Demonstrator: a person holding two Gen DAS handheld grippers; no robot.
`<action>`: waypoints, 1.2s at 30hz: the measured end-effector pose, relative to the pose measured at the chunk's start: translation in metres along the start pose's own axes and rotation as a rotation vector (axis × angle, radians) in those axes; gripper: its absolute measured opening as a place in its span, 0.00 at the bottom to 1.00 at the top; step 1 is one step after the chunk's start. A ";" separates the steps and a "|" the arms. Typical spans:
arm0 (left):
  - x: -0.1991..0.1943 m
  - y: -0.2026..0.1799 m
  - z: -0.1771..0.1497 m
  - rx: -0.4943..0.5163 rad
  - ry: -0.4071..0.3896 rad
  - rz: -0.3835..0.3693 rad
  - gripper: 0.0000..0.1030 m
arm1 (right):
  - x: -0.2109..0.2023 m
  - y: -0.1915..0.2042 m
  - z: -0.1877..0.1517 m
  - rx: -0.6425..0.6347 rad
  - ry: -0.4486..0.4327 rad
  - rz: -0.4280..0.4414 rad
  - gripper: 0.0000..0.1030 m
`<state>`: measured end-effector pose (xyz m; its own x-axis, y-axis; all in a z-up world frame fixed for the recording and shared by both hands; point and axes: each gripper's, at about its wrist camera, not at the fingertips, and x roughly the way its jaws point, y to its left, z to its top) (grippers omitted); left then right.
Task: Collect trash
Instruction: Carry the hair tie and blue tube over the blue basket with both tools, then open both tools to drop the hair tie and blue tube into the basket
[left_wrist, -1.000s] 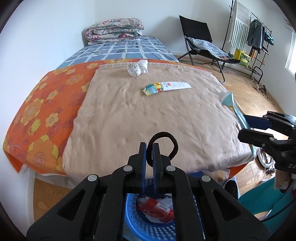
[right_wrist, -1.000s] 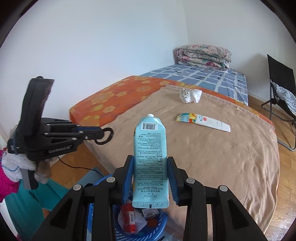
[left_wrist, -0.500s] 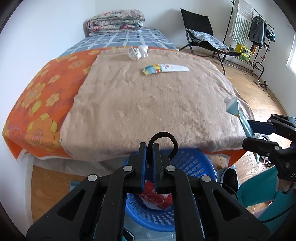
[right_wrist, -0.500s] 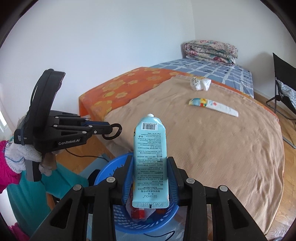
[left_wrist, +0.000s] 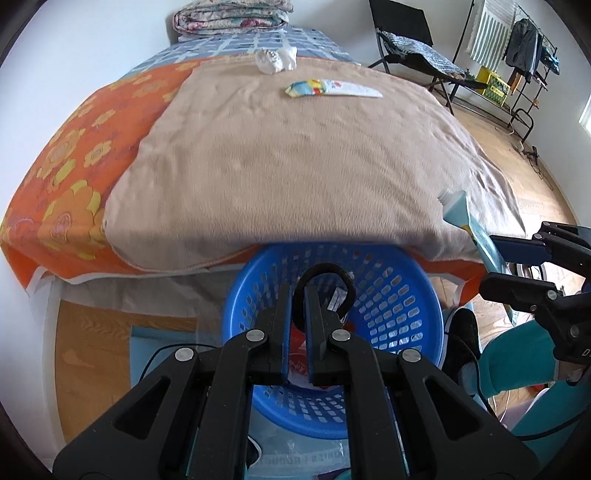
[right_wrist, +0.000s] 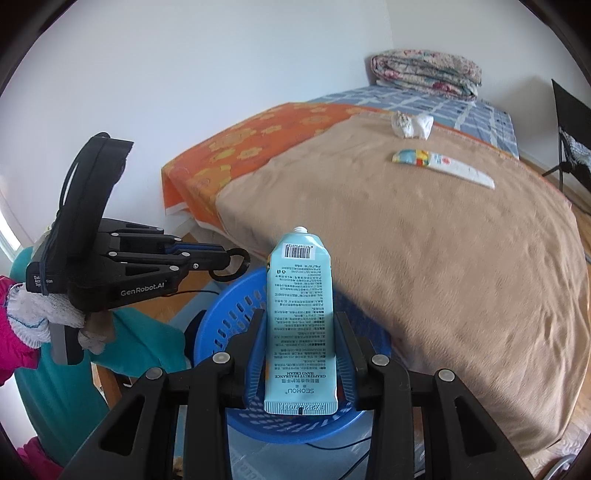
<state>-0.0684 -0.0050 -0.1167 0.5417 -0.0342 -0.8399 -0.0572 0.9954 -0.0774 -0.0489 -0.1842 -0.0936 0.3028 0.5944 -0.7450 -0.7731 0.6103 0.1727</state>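
Right claw (right_wrist: 300, 343) pinching light-blue tube (right_wrist: 300, 325) upright between both pads, nozzle up, directly above blue basket (right_wrist: 229, 317) beside bed (right_wrist: 461, 258). Left claw (left_wrist: 298, 295) pressed together on black loop (left_wrist: 327, 273), also over basket. Wrapper (left_wrist: 332, 88) and crumpled paper (left_wrist: 277, 59) far off on bed.

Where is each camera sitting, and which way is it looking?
Left wrist: rides the left gripper, looks down its fingers, shut on a black loop, over the blue basket; a teal trouser leg shows.
Right wrist: rides the right gripper, shut on a hand cream tube, facing the bed; a gloved hand shows.
Both see the basket, tan blanket, flat wrapper and crumpled paper.
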 end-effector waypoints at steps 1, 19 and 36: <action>0.001 0.000 -0.002 0.000 0.006 0.002 0.04 | 0.001 0.000 -0.002 0.000 0.005 -0.002 0.35; 0.017 -0.001 -0.015 0.024 0.065 0.018 0.04 | 0.027 -0.004 -0.013 0.051 0.090 0.018 0.35; 0.023 -0.003 -0.022 0.037 0.094 0.027 0.04 | 0.037 -0.006 -0.013 0.074 0.118 0.032 0.36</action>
<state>-0.0741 -0.0111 -0.1469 0.4595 -0.0138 -0.8881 -0.0390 0.9986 -0.0357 -0.0401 -0.1722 -0.1304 0.2075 0.5508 -0.8085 -0.7370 0.6315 0.2410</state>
